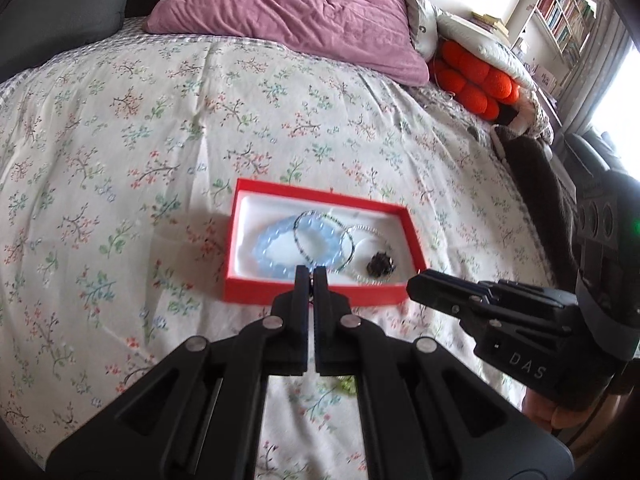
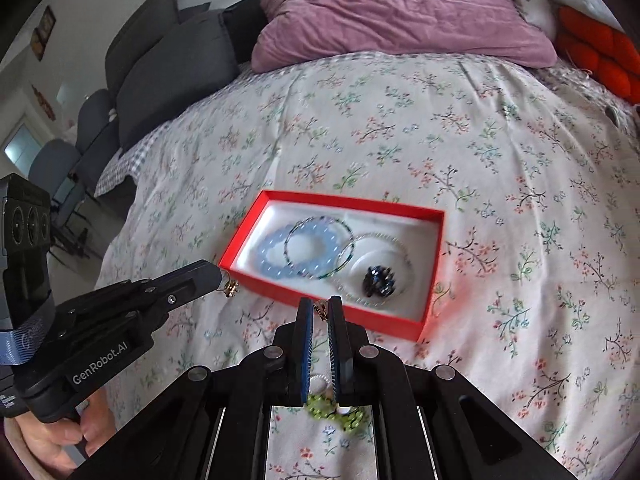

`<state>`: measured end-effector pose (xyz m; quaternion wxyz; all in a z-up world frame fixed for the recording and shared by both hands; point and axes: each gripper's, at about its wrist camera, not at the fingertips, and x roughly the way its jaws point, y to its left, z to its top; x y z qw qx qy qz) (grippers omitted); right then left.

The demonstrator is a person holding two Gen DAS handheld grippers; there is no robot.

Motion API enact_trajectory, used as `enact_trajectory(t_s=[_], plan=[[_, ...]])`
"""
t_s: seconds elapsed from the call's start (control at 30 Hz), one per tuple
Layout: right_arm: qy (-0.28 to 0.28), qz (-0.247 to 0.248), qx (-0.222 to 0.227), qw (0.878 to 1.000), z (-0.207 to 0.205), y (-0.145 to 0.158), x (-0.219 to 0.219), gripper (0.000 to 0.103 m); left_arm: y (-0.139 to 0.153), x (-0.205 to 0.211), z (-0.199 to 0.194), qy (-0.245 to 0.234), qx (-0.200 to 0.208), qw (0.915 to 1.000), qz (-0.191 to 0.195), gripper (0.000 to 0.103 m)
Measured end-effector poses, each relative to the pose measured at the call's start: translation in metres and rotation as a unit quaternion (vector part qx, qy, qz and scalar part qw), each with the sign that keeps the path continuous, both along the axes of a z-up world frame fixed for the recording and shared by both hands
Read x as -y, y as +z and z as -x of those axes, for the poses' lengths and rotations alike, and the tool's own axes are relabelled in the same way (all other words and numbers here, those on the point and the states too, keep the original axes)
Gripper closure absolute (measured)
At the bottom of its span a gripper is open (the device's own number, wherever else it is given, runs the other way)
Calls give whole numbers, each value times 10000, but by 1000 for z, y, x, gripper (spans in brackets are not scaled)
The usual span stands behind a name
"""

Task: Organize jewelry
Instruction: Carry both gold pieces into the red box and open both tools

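Left tongs [image 2: 219, 280] are clamped nearly shut on a small gold earring [image 2: 231, 288], which dangles off the tips just outside the near left corner of the red box [image 2: 376, 202]. From the left wrist view you barely see that piece, just a dark speck in the slit between the fingers.

Right tongs [image 2: 320, 312] are only a sliver apart, with something small and gold in the gap at the tips; can't tell if it's actually pinched. The box sits mid-bed on the floral bedspread [image 2: 500, 140], holding a blue bead bracelet [image 2: 276, 246], thin bangles [image 2: 320, 248] and a dark beaded piece [image 2: 379, 280]. Only the right wrist view clearly shows the green bead bracelet [image 2: 320, 410] lying under the right tongs.
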<state>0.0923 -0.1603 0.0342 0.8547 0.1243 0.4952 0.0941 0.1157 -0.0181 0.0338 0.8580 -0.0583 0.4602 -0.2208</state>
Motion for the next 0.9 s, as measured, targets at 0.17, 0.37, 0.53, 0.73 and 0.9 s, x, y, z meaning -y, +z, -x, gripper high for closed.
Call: enact_trajectory(t_s=[0.17, 0.37, 0.53, 0.73, 0.9], plan=[[-158, -16, 18, 9999, -12, -1, 13, 96, -2, 14, -11, 74, 105, 9998, -157, 101], [-346, -167, -3, 9993, -23, -9, 26, 96, -15, 25, -27, 186, 124, 9994, -282, 101], [-472, -221, -60, 9986, -31, -18, 33, 95, -21, 32, -36, 246, 154, 9991, -315, 101], [-492, -199, -73, 9986, -36, -22, 34, 95, -27, 36, -43, 299, 167, 9985, -416, 101], [-471, -193, -67, 9987, -41, -27, 36, 94, -30, 36, -45, 304, 161, 9983, -461, 101]])
